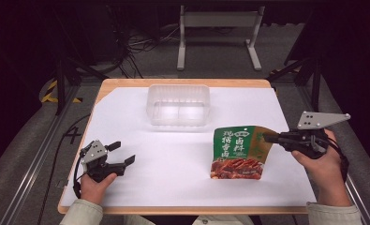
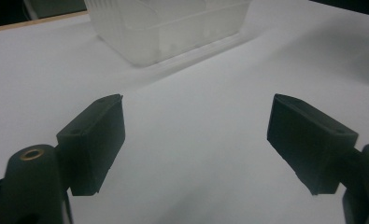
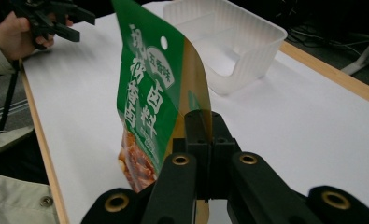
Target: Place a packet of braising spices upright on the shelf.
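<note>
A green and orange food pouch (image 1: 239, 151) with white characters and a picture of braised meat stands tilted on the white sheet at the right. My right gripper (image 1: 270, 137) is shut on its upper right corner; in the right gripper view the pouch (image 3: 149, 93) rises from between the closed jaws of that gripper (image 3: 204, 125). My left gripper (image 1: 122, 152) rests low at the left of the table, open and holding nothing. In the left gripper view its fingers (image 2: 95, 140) stand wide apart over bare white paper.
A clear plastic bin (image 1: 178, 104) sits at the back centre of the table, also seen as the bin (image 2: 168, 25) and the bin (image 3: 231, 39). White paper covers the wooden table (image 1: 182, 83). A metal stand (image 1: 218, 35) and cables lie on the floor beyond.
</note>
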A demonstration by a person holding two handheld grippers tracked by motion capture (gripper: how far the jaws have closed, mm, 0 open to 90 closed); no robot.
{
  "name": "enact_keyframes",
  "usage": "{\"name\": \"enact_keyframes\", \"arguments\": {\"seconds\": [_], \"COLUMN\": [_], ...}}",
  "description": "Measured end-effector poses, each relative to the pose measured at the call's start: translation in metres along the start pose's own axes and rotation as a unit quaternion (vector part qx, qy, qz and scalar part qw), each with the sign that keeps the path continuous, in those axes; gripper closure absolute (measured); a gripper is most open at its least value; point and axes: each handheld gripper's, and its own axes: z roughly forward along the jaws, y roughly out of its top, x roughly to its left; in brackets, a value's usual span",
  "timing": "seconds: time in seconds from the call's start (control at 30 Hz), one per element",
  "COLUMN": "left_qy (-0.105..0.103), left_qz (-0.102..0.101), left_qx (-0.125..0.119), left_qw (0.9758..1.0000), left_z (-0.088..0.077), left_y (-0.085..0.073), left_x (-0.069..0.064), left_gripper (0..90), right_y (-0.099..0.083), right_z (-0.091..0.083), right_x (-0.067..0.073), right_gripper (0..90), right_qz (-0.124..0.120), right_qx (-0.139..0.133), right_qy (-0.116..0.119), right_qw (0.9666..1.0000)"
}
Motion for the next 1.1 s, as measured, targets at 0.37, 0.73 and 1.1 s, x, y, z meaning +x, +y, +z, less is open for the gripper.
{"name": "enact_keyframes", "arguments": {"seconds": [0.37, 0.73, 1.1], "left_qy": [-0.001, -0.003, -0.004], "left_qz": [0.002, 0.000, -0.006], "left_qx": [0.002, 0.005, 0.007], "left_qw": [1.0000, 1.0000, 0.9999], "left_z": [0.001, 0.001, 0.001], "left_y": [0.000, -0.001, -0.001], "left_x": [0.000, 0.001, 0.000], "left_gripper": [19.8, 19.8, 19.7], "right_y": [0.007, 0.000, -0.001], "right_z": [-0.011, -0.013, -0.011], "right_x": [0.008, -0.005, -0.011], "right_gripper": [90.0, 90.0, 90.0], "right_qz": [-0.017, 0.035, 0.074], "right_qx": [-0.047, -0.112, -0.165], "right_qy": [-0.051, -0.088, -0.072], "right_qw": [0.9975, 0.9892, 0.9809]}}
